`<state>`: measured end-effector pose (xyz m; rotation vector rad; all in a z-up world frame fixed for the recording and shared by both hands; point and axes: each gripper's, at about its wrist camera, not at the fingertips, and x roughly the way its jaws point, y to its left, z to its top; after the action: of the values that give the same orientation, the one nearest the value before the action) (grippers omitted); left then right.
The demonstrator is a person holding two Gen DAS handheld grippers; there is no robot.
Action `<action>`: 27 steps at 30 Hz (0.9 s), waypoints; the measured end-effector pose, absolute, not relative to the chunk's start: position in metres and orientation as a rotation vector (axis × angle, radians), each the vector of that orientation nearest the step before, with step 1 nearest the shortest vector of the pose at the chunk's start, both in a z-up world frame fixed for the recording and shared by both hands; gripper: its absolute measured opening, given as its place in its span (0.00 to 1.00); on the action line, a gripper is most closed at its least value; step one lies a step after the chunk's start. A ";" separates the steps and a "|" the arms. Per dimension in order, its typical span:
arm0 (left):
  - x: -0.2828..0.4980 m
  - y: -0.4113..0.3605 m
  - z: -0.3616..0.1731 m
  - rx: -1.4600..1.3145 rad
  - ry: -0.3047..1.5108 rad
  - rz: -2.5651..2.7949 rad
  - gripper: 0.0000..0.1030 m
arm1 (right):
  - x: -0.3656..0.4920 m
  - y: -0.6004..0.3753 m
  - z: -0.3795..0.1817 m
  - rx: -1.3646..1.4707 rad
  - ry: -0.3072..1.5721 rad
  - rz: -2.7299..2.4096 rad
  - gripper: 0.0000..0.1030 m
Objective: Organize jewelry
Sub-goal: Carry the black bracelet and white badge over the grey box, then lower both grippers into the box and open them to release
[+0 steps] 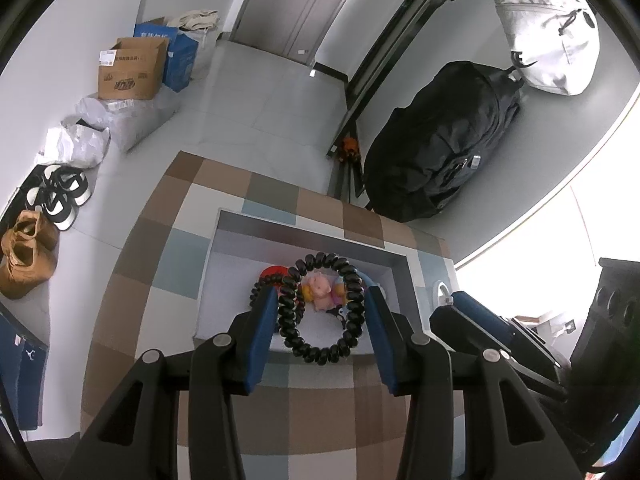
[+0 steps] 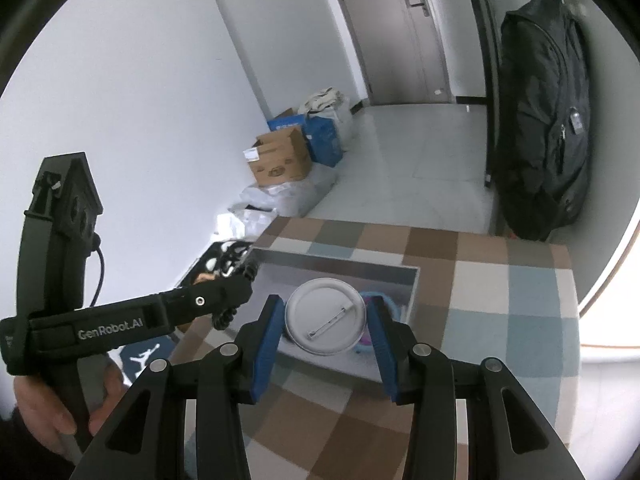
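My left gripper [image 1: 320,294] is shut on a black spiral coil ring [image 1: 292,340] and holds it upright over the near edge of a grey tray [image 1: 312,240]. Through the ring I see a pink plush charm [image 1: 320,290] in the tray, with a red disc [image 1: 274,270] and a second black coil [image 1: 258,290] to its left. My right gripper [image 2: 326,304] is shut on a round white pin badge [image 2: 326,320], pin side facing me, above the tray [image 2: 340,262]. A blue and purple item [image 2: 380,300] lies under the badge. The left gripper [image 2: 236,296] shows at the left, held by a hand [image 2: 36,408].
The tray sits on a table with a checkered brown, blue and cream cloth [image 1: 168,280]. On the floor past it are cardboard boxes [image 1: 132,68], plastic bags and shoes [image 1: 64,196]. A black backpack [image 1: 444,140] and a white bag [image 1: 552,40] hang at the right, beside a door [image 1: 304,4].
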<state>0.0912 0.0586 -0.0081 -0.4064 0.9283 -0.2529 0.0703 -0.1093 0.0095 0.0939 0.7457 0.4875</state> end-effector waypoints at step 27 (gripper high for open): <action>0.127 0.044 -0.024 -0.381 0.997 -0.257 0.38 | 0.120 -0.124 -0.018 0.242 0.864 0.433 0.41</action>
<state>0.1271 0.0436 -0.0242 -0.3814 0.9965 -0.2575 0.1196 -0.1244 -0.0175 0.2424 0.8643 0.4334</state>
